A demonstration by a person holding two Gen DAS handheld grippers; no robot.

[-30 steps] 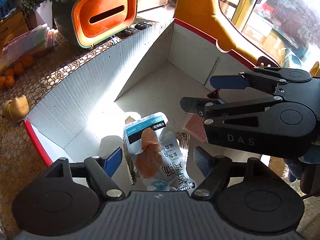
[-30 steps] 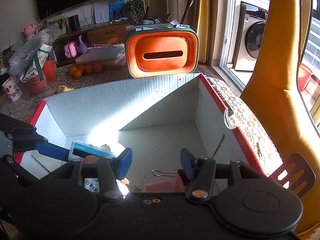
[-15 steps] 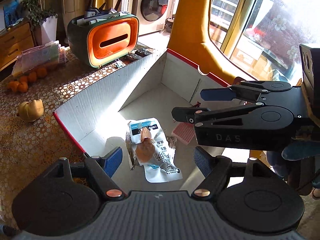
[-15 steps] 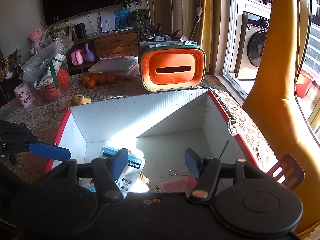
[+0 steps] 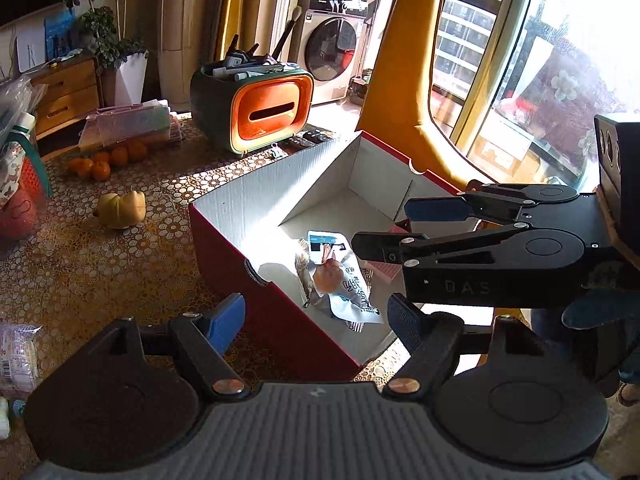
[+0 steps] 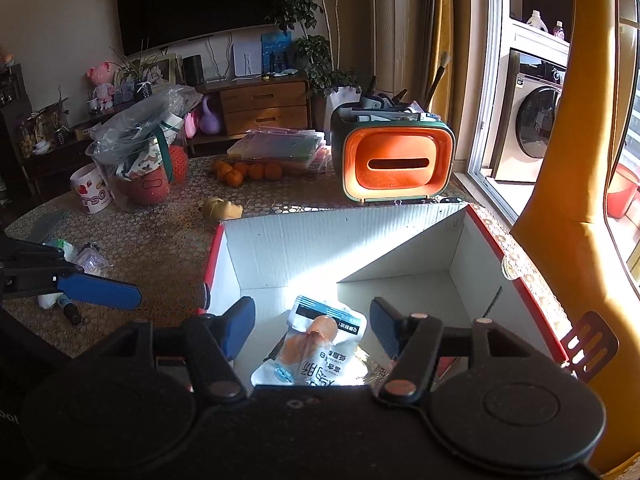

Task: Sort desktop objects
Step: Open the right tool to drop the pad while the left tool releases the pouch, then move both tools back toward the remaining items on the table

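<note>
A red cardboard box [image 5: 280,320] with a white inside stands on the table; it also shows in the right wrist view [image 6: 520,264]. A white snack packet [image 5: 340,276] lies on its floor, also seen in the right wrist view [image 6: 320,348], beside a pink card [image 5: 380,270]. My left gripper [image 5: 316,316] is open and empty, above the box's near left wall. My right gripper [image 6: 312,326] is open and empty, above the box; it shows from the side in the left wrist view [image 5: 396,226].
An orange and green tissue box [image 6: 396,164] stands behind the red box. A yellow toy [image 5: 120,208], oranges [image 6: 244,172], a mug [image 6: 92,194], a plastic bag [image 6: 140,140] and small packets [image 5: 16,356] lie on the patterned tablecloth. A chair back [image 6: 588,344] is at the right.
Both grippers have pulled back and up from inside the box. The left one has moved left over the box's wall. The snack packet stays on the box floor.
</note>
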